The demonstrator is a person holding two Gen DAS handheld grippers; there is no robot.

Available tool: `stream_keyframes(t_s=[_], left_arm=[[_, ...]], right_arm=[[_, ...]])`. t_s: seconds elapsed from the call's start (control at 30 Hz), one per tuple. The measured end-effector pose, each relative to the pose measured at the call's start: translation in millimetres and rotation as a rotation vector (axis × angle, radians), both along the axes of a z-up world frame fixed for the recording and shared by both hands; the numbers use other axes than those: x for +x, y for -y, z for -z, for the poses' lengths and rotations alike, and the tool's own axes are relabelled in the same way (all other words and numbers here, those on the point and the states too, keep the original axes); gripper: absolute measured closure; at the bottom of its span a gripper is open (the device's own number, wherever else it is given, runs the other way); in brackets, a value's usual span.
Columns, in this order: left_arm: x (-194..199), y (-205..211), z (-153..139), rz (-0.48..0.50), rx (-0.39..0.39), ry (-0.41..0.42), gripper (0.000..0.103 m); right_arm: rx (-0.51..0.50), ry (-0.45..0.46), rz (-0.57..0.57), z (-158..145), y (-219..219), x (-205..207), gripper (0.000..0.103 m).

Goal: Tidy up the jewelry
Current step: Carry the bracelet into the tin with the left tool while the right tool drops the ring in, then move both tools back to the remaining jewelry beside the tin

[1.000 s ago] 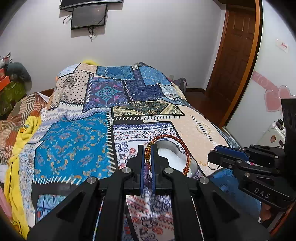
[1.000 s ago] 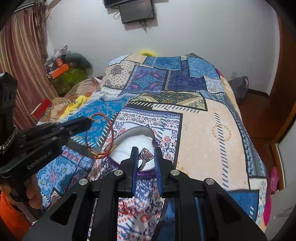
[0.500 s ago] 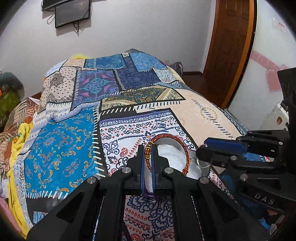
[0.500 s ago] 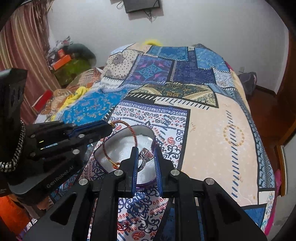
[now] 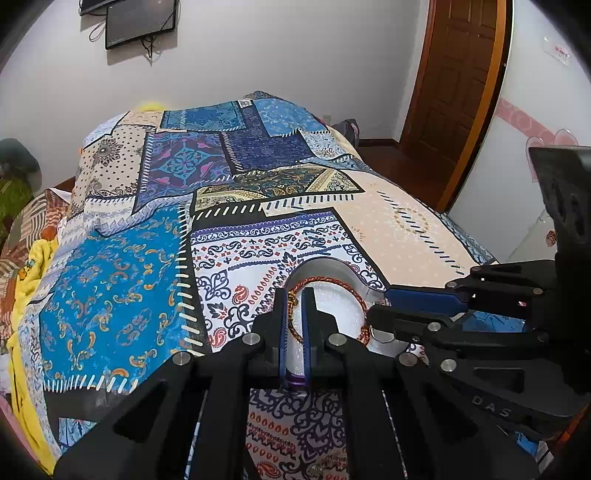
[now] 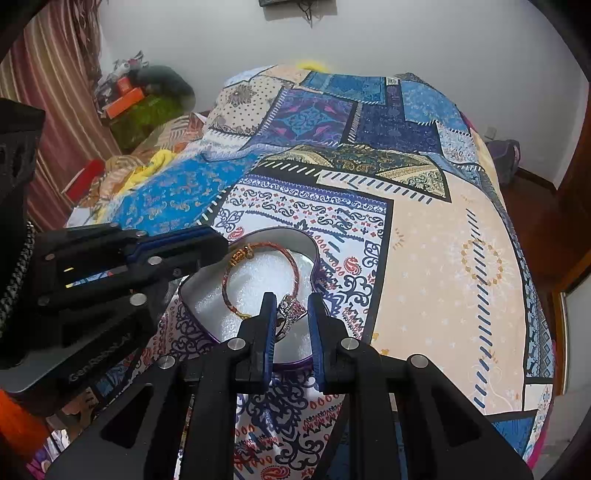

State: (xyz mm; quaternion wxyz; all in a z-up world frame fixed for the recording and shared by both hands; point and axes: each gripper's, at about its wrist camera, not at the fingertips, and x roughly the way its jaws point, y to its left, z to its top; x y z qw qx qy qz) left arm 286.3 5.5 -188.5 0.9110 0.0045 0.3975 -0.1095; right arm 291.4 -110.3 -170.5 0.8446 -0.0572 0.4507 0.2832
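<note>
A heart-shaped jewelry box (image 6: 255, 284) with a purple rim and white foam lining sits on the patchwork bedspread. A red-and-gold braided bangle (image 6: 258, 275) lies inside it; in the left wrist view the bangle (image 5: 325, 284) still sits between the slightly parted fingers of my left gripper (image 5: 295, 314). My right gripper (image 6: 291, 314) hovers over the box's near edge, jaws parted, with a silver stone ring (image 6: 290, 312) between them. The left gripper (image 6: 207, 243) also shows at the box's left side.
The patchwork bedspread (image 5: 258, 184) covers the whole bed. A wooden door (image 5: 458, 92) stands at the right, a wall screen (image 5: 140, 20) at the back. Clutter and a striped curtain (image 6: 55, 92) lie left of the bed.
Both grippers lowered to the box. The bangle went from hanging above the box to lying in it, and both grippers' jaws have parted.
</note>
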Motion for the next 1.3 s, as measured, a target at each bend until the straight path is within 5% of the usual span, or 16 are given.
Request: stream_keyframes(t_s=[0.33, 0.53, 0.9, 1.3], left_arm=[[-19.0, -10.6, -13.5, -0.032, 0.003, 0.005, 0.094], [-39.6, -15.2, -29.0, -0.058, 0.025, 0.044, 0.065], [-77.1, -22.1, -46.1, -0.086, 0.016, 0.051, 0.063], [-103.1, -16.4, -11.8, -0.07, 0.001, -0.074, 0.063]], right_arm=[[-0.015, 0.008, 0.007, -7.3, 0.6, -8.4, 0.075], [-0.017, 0.052, 0.023, -24.9, 4.6, -22.9, 0.074], [-0.003, 0.097, 0.066, -49.4, 23.0, -54.7, 0.073], [-0.023, 0.036, 0.065, -25.9, 29.7, -80.9, 0.073]])
